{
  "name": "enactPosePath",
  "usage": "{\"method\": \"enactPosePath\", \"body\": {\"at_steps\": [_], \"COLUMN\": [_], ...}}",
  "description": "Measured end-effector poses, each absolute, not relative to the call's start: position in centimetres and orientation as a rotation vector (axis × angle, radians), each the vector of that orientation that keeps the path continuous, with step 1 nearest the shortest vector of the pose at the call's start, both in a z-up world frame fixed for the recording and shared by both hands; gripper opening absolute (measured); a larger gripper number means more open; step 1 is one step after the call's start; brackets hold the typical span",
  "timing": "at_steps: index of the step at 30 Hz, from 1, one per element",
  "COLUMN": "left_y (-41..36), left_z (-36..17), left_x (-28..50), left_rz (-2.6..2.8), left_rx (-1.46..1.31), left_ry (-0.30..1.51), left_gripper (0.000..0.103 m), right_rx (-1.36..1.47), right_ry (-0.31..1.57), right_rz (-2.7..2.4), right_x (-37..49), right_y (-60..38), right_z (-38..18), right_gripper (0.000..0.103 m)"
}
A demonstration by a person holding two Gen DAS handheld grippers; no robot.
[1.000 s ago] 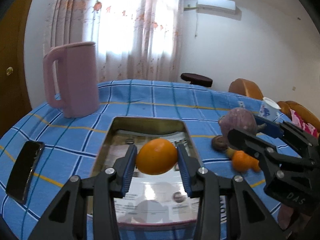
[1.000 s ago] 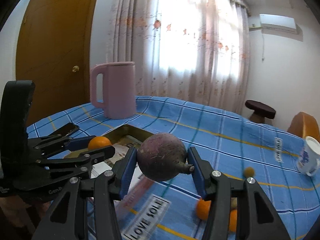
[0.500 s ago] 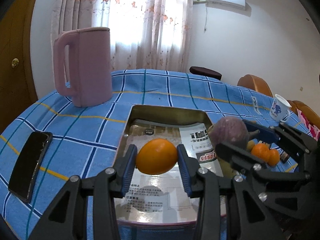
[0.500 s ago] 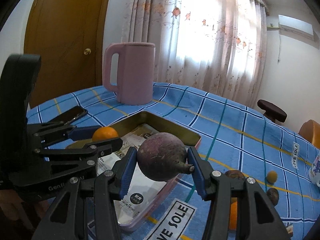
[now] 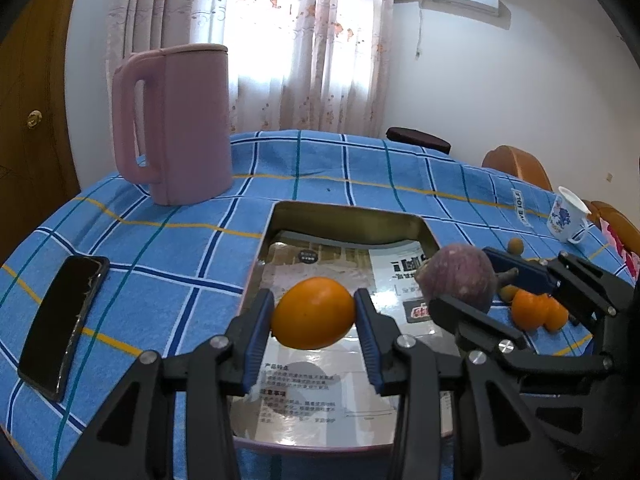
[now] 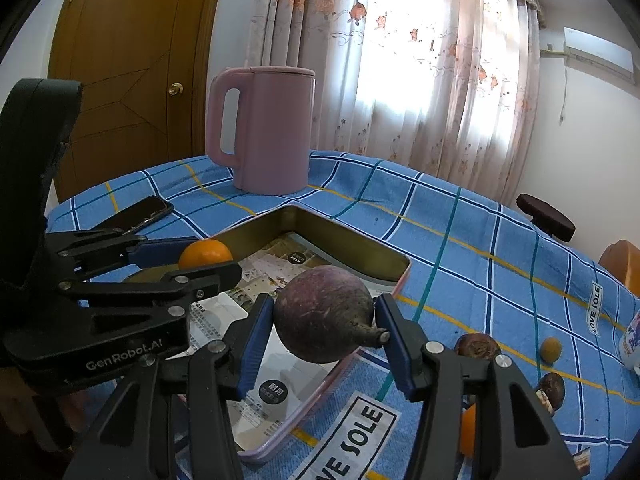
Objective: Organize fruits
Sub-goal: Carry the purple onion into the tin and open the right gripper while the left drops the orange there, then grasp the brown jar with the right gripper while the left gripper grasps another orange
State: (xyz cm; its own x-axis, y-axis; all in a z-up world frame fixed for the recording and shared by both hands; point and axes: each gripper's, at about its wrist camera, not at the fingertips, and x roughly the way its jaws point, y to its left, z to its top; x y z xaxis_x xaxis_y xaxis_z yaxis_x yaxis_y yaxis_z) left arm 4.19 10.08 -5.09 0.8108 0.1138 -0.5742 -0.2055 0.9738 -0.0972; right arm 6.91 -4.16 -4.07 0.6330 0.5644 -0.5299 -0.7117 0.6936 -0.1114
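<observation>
My left gripper (image 5: 314, 314) is shut on an orange (image 5: 313, 313) and holds it above the near half of a metal tray (image 5: 348, 216) lined with printed paper. My right gripper (image 6: 326, 326) is shut on a round purple fruit (image 6: 324, 314) with a stub stem, held over the tray's right rim (image 6: 400, 276). In the right wrist view the left gripper (image 6: 204, 258) and its orange (image 6: 205, 253) show at the left. In the left wrist view the purple fruit (image 5: 458, 276) shows at the right.
A pink kettle (image 5: 176, 120) stands behind the tray. A black phone (image 5: 64, 320) lies at the left. Two oranges (image 5: 538, 310), brown fruits (image 6: 478, 346) and a small yellow one (image 6: 551, 348) lie right of the tray. A white cup (image 5: 568, 220) stands far right.
Both grippers have moved forward over the table with their fruits. The purple fruit has come from right of the tray to over its right rim. The kettle looms closer.
</observation>
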Motion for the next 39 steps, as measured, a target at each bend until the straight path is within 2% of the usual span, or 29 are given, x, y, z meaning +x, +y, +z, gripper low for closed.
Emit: {"method": "enactPosePath", "body": {"at_steps": [3, 4, 9, 11, 14, 26, 39], "left_y": [10.2, 10.2, 10.6, 10.3, 9.3, 4.7, -3.5], "left_z": [-4.9, -4.9, -4.1, -3.5, -2.7, -1.0, -2.1], "left_x": [3.9, 3.8, 2.9, 2.4, 2.0, 2.6, 6.6], "left_rz": [0.195, 0.200, 0.213, 0.211, 0.192, 0.097, -0.070], "left_rx": [-0.150, -0.150, -0.159, -0.156, -0.135, -0.086, 0.026], "left_ry": [0.595, 0.592, 0.555, 0.527, 0.497, 0.464, 0.546], "left_gripper": [0.044, 0.047, 0.066, 0.082, 0.089, 0.097, 0.099], "right_rx": [-0.332, -0.333, -0.330, -0.354, -0.378, -0.378, -0.171], "right_ry": [0.484, 0.478, 0.456, 0.432, 0.392, 0.365, 0.567], "right_rz": [0.733, 0.724, 0.714, 0.697, 0.675, 0.476, 0.200], "right_x": [7.0, 7.0, 6.7, 6.1, 5.1, 5.6, 10.4], "right_y": [-4.0, -4.1, -4.5, -4.6, -5.1, -11.8, -23.6], "right_z": [-4.2, -4.2, -3.8, -3.6, -3.1, -2.5, -4.0], "right_gripper": [0.064, 0.068, 0.072, 0.076, 0.076, 0.076, 0.076]}}
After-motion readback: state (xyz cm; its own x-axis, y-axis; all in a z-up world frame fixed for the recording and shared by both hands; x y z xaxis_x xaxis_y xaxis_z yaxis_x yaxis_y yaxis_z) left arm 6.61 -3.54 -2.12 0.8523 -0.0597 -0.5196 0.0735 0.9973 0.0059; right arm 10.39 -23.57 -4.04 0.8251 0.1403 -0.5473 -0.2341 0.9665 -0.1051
